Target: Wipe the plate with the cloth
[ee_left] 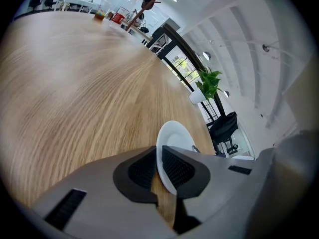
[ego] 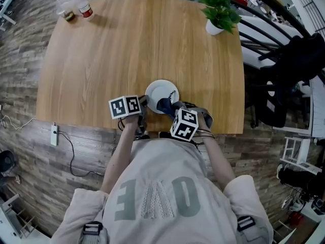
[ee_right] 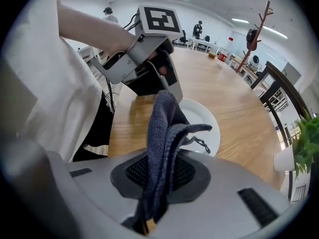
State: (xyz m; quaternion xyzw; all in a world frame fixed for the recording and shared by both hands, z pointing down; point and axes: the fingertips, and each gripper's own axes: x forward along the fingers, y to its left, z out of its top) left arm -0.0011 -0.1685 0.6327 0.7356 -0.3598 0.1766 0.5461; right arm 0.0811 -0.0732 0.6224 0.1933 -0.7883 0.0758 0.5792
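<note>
We clamp the plate [ego: 158, 89] rim in our left gripper [ee_left: 159, 169], cloth [ee_right: 162, 128] pinched in our right gripper [ee_right: 158, 176], plate face just ahead of it.

Jaws pinching blue cloth [ee_right: 159, 128], white plate [ee_right: 199, 114] beyond

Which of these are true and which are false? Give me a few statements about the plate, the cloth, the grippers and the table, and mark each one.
1. The left gripper is clamped on the white plate at its rim. True.
2. The right gripper is empty. False: it is shut on a grey-blue cloth.
3. A potted plant stands at the far right corner of the table. True.
4. The white plate sits at the table's centre. False: it is near the edge closest to the person.
</note>
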